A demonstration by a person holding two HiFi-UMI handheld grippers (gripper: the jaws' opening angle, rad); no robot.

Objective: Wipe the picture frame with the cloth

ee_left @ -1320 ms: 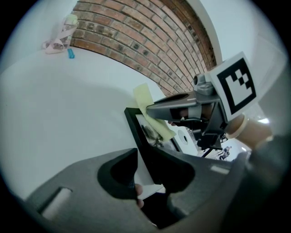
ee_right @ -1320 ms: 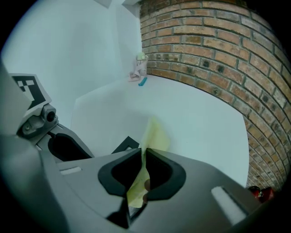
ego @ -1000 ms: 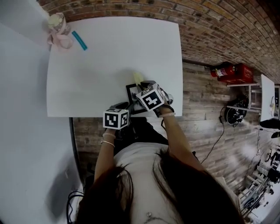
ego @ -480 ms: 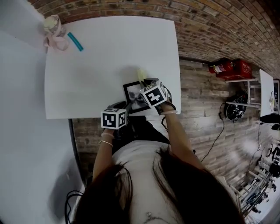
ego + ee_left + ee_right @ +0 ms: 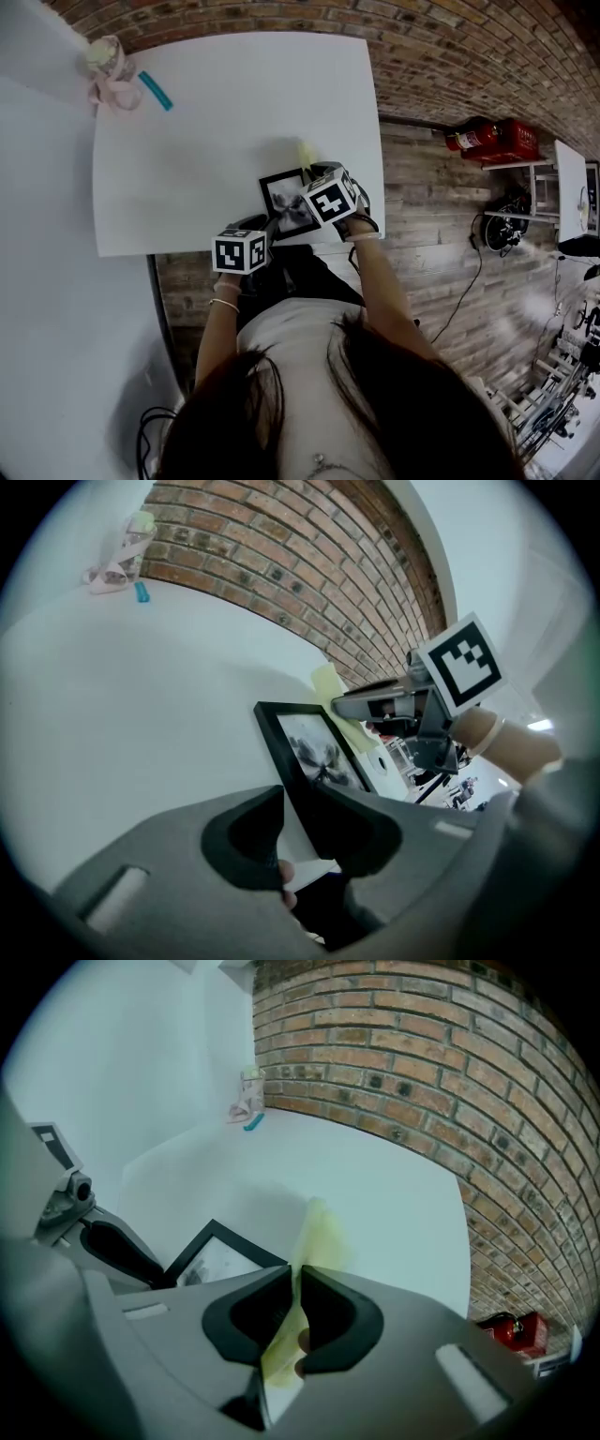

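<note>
Your left gripper (image 5: pixel 292 803) is clamped on the near edge of the picture frame (image 5: pixel 314 747), which sits at the white table's (image 5: pixel 187 141) front edge. It looks light and stiff with a fragile face, so hold it by the border only. Your right gripper (image 5: pixel 294 1283) pinches the limp yellow cloth (image 5: pixel 317 1227), which hangs at the frame's far corner.

A workshop: brick wall (image 5: pixel 450 47), fire extinguisher (image 5: pixel 494 140), shelved equipment (image 5: pixel 565 202).
</note>
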